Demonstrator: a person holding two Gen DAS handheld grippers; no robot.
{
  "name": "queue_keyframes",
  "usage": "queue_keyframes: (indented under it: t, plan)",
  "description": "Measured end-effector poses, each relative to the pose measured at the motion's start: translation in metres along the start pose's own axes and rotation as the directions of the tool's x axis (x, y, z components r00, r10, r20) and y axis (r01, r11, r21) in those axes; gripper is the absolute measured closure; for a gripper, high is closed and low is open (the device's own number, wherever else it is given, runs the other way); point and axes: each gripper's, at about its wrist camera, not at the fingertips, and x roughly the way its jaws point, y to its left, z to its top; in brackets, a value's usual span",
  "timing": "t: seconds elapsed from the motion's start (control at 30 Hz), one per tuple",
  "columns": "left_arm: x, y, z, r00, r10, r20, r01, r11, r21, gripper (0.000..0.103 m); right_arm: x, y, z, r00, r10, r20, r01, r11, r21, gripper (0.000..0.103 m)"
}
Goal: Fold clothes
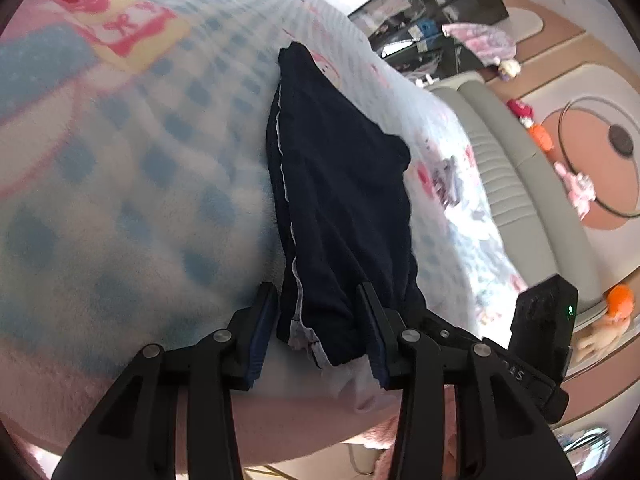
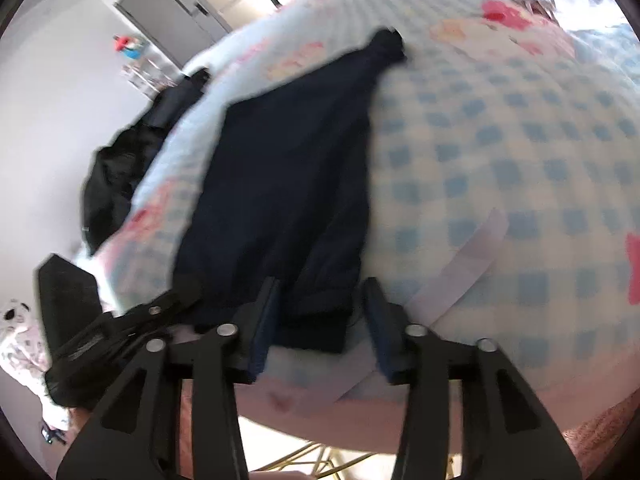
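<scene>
Checked blue-and-white blanket (image 1: 140, 160) covers the bed; beside it runs a grey sofa (image 1: 504, 152). On the blanket lies a dark navy garment (image 1: 344, 200), its near end between both grippers' (image 1: 318, 332) (image 2: 320, 316) parted fingers.

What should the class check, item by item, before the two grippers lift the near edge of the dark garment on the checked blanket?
1. Left gripper straddles the near edge of the dark navy garment: ok.
2. Right gripper straddles the garment's near hem: ok.
3. Pads pressing on the cloth: not ok; both grippers show gaps beside the fabric.
4. Only the garment between the fingers, not the checked blanket: cannot tell.
5. Garment lying flat: not ok; its far end is bunched to a point.
6. Fold area free: ok; the black clothing pile lies off to the side.
</scene>
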Motion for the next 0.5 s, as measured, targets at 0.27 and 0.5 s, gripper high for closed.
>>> queue_keyframes:
  t: [0.27, 0.5]
  plan:
    - [-0.028, -0.022, -0.011, 0.997, 0.06, 0.053, -0.065, 0.994, 0.093, 0.078, -0.036, 0.003, -0.001, 0.992, 0.115, 0.053, -0.117, 0.993, 0.021, 0.086]
    - [-0.042, -0.027, -0.02, 0.998, 0.035, 0.044, -0.037, 0.997, 0.068, 0.078, -0.043, 0.006, -0.016, 0.993, 0.117, 0.019, -0.118, 0.992, 0.034, 0.087]
